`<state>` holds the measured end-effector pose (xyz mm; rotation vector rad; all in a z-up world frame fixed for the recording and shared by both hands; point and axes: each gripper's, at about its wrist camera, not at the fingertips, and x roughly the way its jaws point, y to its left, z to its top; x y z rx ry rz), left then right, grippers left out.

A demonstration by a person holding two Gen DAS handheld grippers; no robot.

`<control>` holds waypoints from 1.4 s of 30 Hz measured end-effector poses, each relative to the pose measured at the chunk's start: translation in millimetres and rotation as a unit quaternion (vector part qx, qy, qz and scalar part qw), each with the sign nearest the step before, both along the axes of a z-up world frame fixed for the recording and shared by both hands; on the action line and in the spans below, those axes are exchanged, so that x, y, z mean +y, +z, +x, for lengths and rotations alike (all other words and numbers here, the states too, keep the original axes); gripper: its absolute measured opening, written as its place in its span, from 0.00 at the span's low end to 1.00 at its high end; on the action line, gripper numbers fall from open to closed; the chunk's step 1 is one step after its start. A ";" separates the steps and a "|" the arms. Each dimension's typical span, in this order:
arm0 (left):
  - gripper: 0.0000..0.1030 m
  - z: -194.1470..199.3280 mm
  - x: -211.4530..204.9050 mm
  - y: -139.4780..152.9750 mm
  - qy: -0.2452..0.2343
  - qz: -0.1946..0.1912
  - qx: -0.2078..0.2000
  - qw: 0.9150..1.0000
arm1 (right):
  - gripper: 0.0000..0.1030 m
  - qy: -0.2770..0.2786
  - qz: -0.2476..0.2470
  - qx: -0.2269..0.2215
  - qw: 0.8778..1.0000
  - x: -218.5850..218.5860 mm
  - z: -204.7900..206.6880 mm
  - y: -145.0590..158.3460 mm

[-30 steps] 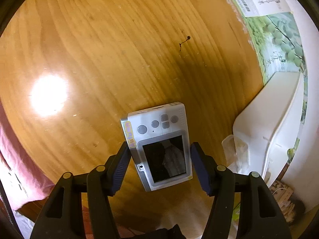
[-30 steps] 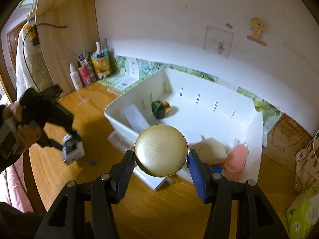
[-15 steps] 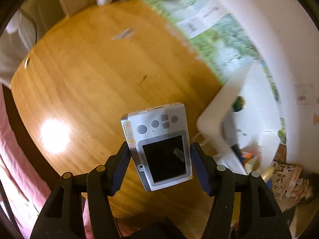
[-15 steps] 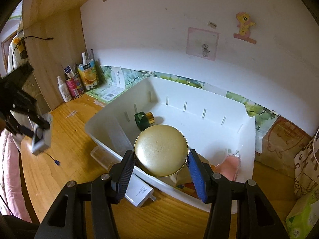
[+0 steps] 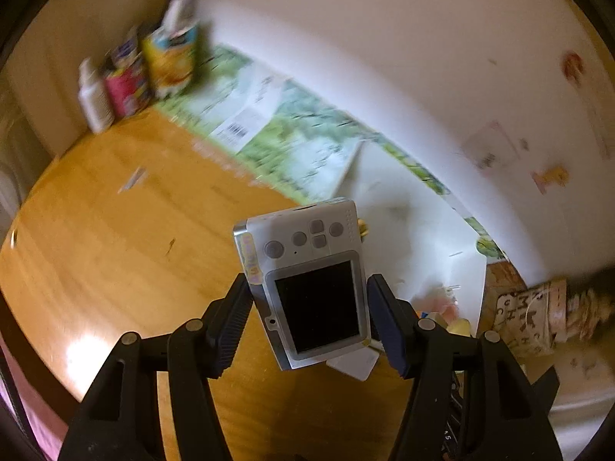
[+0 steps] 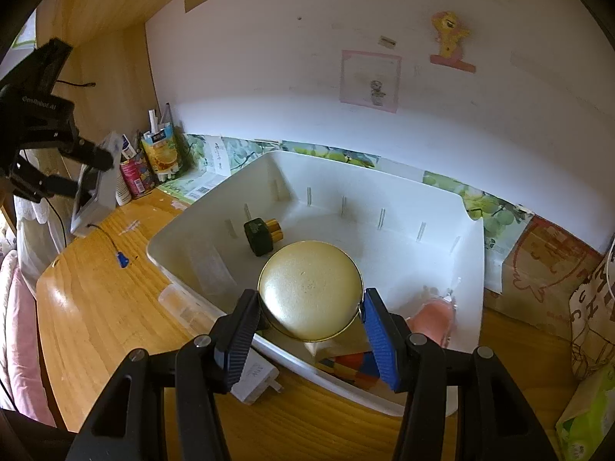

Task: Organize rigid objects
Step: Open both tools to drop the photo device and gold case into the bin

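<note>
My left gripper (image 5: 311, 315) is shut on a small silver camera (image 5: 307, 284) with a dark screen, held in the air above the wooden table, left of the white bin (image 5: 465, 230). It also shows at the far left of the right wrist view (image 6: 82, 176), high over the table. My right gripper (image 6: 309, 322) is shut on a round gold tin (image 6: 310, 290) and holds it over the near edge of the white bin (image 6: 472, 269). Inside the bin lie a dark green bottle with a gold cap (image 6: 261, 235), a pink object (image 6: 432, 319) and a multicoloured box (image 6: 346, 365).
A white charger (image 6: 255, 378) and a clear plastic piece (image 6: 180, 303) lie on the table by the bin's front. Bottles and cartons (image 6: 153, 157) stand in the back left corner. A blue-tipped cable (image 6: 121, 259) lies on the table. Paper bags (image 6: 592, 307) stand at right.
My left gripper has lifted and tilted up with the camera, from facing the tabletop to facing the wall and bin. My right gripper has moved closer over the bin with the tin.
</note>
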<state>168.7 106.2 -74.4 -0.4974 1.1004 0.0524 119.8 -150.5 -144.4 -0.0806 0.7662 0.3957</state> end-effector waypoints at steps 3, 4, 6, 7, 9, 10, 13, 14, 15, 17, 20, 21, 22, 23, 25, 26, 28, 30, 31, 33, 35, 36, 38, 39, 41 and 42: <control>0.63 2.2 -17.3 6.1 -0.026 0.012 -0.034 0.999 | 0.54 -0.004 0.006 0.003 1.000 -7.3 2.5 -3.8; 0.63 2.8 -22.3 7.5 -0.035 0.015 -0.045 0.998 | 0.54 -0.005 0.009 0.003 1.000 -9.1 2.8 -4.5; 0.63 3.4 -34.2 11.2 -0.052 0.025 -0.069 0.996 | 0.54 -0.007 0.017 0.001 1.000 -13.5 3.2 -5.4; 0.63 4.0 -39.2 12.1 -0.059 0.030 -0.077 0.995 | 0.54 -0.008 0.022 0.000 1.000 -15.7 3.6 -6.2; 0.63 5.7 -50.9 12.9 -0.075 0.042 -0.093 0.992 | 0.54 -0.010 0.026 0.004 1.000 -17.9 5.0 -8.6; 0.63 7.1 -57.1 12.1 -0.082 0.049 -0.099 0.991 | 0.54 -0.010 0.026 0.006 1.000 -17.9 5.5 -10.0; 0.63 9.5 -70.1 9.3 -0.098 0.064 -0.105 0.988 | 0.54 -0.008 0.029 0.006 1.000 -18.4 5.5 -12.2; 0.63 10.8 -75.3 7.6 -0.104 0.071 -0.106 0.986 | 0.54 -0.008 0.032 0.006 0.999 -18.7 5.7 -12.4; 0.63 11.4 -78.9 6.4 -0.108 0.076 -0.107 0.985 | 0.54 -0.008 0.036 0.006 0.999 -19.1 5.8 -12.6; 0.63 13.0 -86.6 3.8 -0.117 0.086 -0.108 0.984 | 0.54 -0.009 0.041 0.008 0.999 -19.5 6.5 -13.0; 0.56 13.8 -95.7 3.1 -0.126 0.104 -0.114 0.980 | 0.55 -0.004 0.047 0.007 0.999 -19.2 6.3 -12.9; 0.54 13.3 -98.5 5.3 -0.128 0.114 -0.124 0.977 | 0.60 -0.001 0.051 0.007 0.999 -19.2 6.3 -12.7; 0.54 13.0 -100.4 7.4 -0.130 0.119 -0.131 0.976 | 0.62 0.001 0.052 0.007 0.999 -18.9 6.3 -12.6; 0.54 13.0 -102.8 10.3 -0.131 0.128 -0.139 0.973 | 0.64 0.004 0.053 0.007 0.999 -18.7 6.2 -12.6; 0.54 13.8 -105.0 13.8 -0.133 0.135 -0.149 0.971 | 0.64 0.006 0.053 0.008 0.999 -18.0 5.6 -12.4; 0.54 14.7 -105.4 14.6 -0.131 0.135 -0.150 0.971 | 0.64 0.007 0.054 0.010 0.998 -17.7 5.8 -12.3; 0.54 15.8 -104.6 15.2 -0.128 0.133 -0.150 0.971 | 0.64 0.008 0.055 0.009 0.998 -17.8 5.1 -11.8; 0.54 16.4 -104.3 14.8 -0.128 0.132 -0.148 0.972 | 0.68 0.008 0.055 0.008 0.998 -17.7 4.1 -10.9; 0.54 16.4 -104.6 14.9 -0.128 0.132 -0.148 0.972 | 0.68 0.008 0.055 0.007 0.998 -17.5 3.6 -10.0; 0.55 16.7 -104.5 15.2 -0.129 0.133 -0.149 0.971 | 0.68 0.006 0.055 0.006 0.998 -17.8 2.3 -8.4; 0.55 16.1 -104.9 15.7 -0.129 0.133 -0.152 0.971 | 0.68 0.004 0.056 0.004 0.998 -18.0 1.1 -6.6; 0.55 15.4 -105.0 15.9 -0.130 0.133 -0.153 0.971 | 0.69 0.003 0.056 0.004 0.998 -18.1 0.7 -5.9; 0.55 14.1 -104.5 16.1 -0.132 0.132 -0.153 0.970 | 0.69 0.000 0.053 0.003 0.999 -17.9 -0.1 -4.5; 0.55 13.3 -104.1 16.5 -0.133 0.132 -0.153 0.970 | 0.69 -0.001 0.052 0.002 0.999 -17.6 -0.7 -3.5; 0.55 11.2 -102.9 17.9 -0.135 0.134 -0.155 0.970 | 0.69 -0.003 0.049 0.000 0.999 -16.5 -2.5 -1.2; 0.56 10.1 -102.1 18.6 -0.135 0.135 -0.156 0.969 | 0.69 -0.004 0.047 -0.002 0.999 -15.6 -3.6 0.3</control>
